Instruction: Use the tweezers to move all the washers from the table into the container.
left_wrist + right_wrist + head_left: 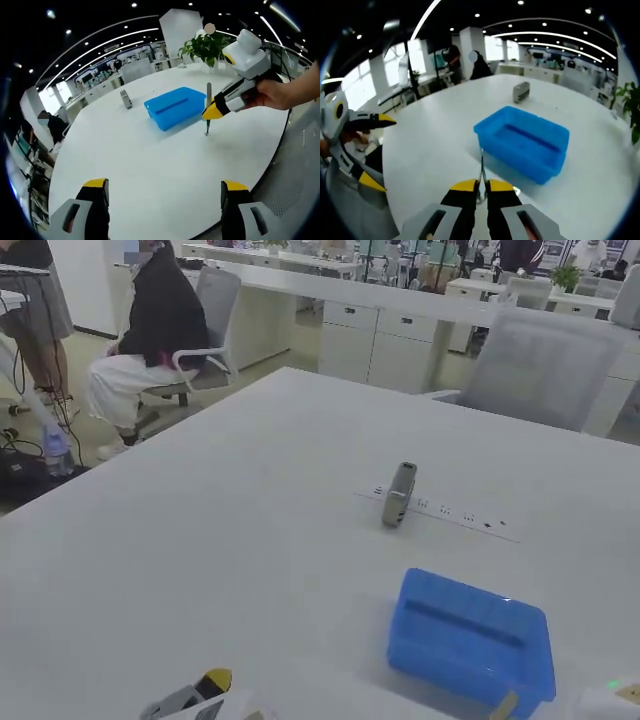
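Scanning from the left: the left gripper [164, 184] hangs low over the near edge of the white table [230, 540], jaws spread wide, nothing between them. Idle, by my reading.

Mid-table: a small grey block [126, 98] stands on the tabletop, well apart from the work. To its right sits the blue container [522, 142], open side up. In the right gripper view its floor looks bare; I can make out no washers inside.

Right of the container: the tweezers [208, 95] stand near-upright, tips down on the table just beside the container's near wall. A small dark speck [207, 134] lies at the tips. It may be a washer, but it is too small to tell.

Far right: the right gripper [481, 186] has its jaws pinched together on the tweezers' shank, and a hand [280, 95] carries it.

Progress (judgement): early. Tool is in hand and set to the table; no washer appears delivered. I cannot count loose washers on the table. All transfers appear left to do.
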Tool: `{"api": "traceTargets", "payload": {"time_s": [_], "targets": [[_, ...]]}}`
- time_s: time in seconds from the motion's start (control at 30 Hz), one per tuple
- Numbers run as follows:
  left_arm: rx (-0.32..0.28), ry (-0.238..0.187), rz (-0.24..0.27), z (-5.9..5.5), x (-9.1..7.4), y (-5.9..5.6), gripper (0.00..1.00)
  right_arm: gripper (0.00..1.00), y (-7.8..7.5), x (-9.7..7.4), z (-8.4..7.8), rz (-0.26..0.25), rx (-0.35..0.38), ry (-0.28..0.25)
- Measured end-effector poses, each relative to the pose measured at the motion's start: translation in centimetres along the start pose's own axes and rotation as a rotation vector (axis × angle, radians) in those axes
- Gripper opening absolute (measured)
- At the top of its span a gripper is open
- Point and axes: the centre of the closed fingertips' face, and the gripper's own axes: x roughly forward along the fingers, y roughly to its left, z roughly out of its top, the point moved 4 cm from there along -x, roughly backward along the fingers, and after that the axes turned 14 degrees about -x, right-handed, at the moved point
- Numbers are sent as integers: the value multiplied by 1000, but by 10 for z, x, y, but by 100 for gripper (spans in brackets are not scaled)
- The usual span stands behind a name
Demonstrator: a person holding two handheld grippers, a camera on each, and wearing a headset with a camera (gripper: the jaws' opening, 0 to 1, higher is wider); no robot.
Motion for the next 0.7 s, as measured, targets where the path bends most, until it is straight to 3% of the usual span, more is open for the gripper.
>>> {"api": "traceTargets", "payload": {"time_s": [0.47, 0.7], "targets": [[3, 2, -1, 0, 0, 0, 94, 2, 2, -3, -4, 2, -48, 7], [3, -2, -3, 1, 0, 0, 94, 2, -1, -2, 0, 23, -22, 26]]}}
